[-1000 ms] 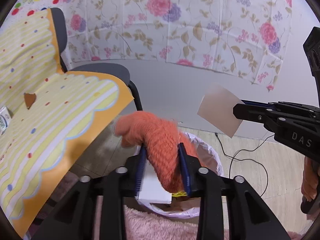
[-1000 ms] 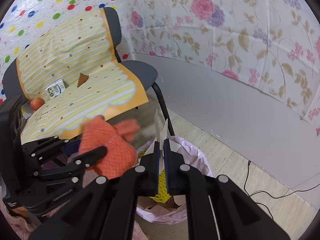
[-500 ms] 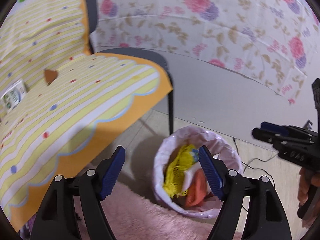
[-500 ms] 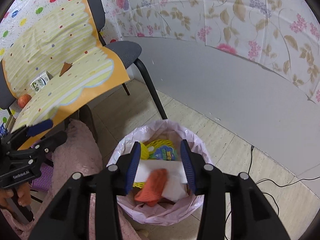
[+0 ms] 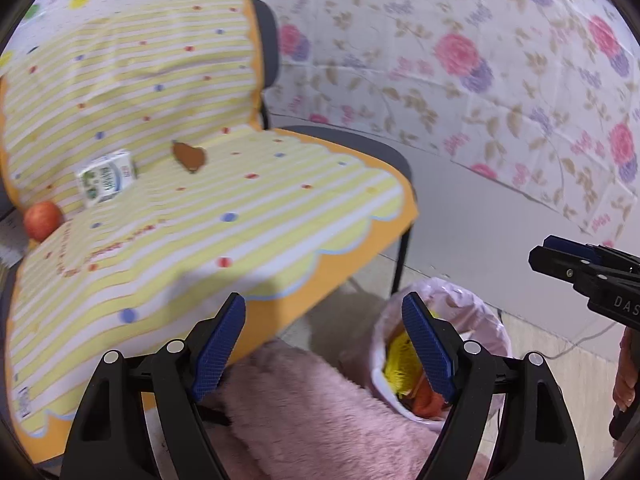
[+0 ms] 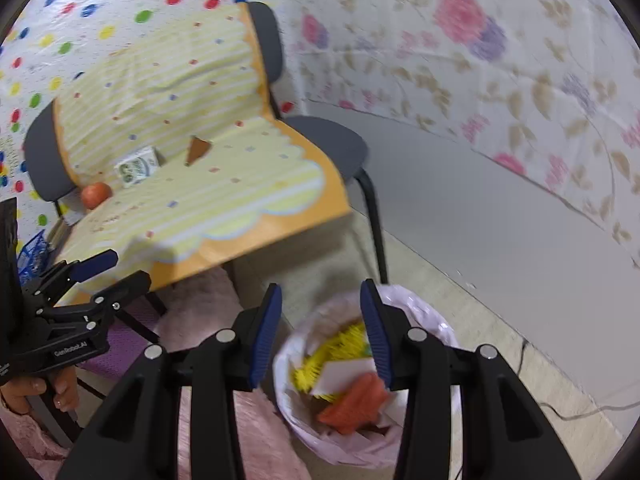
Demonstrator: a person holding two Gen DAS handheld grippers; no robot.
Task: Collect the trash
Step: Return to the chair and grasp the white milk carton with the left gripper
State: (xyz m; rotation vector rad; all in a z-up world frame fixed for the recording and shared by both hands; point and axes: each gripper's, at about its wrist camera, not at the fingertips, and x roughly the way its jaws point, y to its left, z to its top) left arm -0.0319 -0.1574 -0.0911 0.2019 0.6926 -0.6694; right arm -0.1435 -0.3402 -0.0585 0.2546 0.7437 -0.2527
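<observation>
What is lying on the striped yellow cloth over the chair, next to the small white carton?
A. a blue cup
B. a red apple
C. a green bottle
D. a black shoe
B: a round red apple rests on the striped yellow cloth just beside the small white carton.

Both grippers are black plastic with 2 blue ribbed pads and silver screws. The left gripper shows white "GenRobot.AI" lettering at the right view's lower left; the right gripper reads "DAS", perhaps cut off.

A home room: floral wall covering, cloth-draped chair, pink fluffy rug
</observation>
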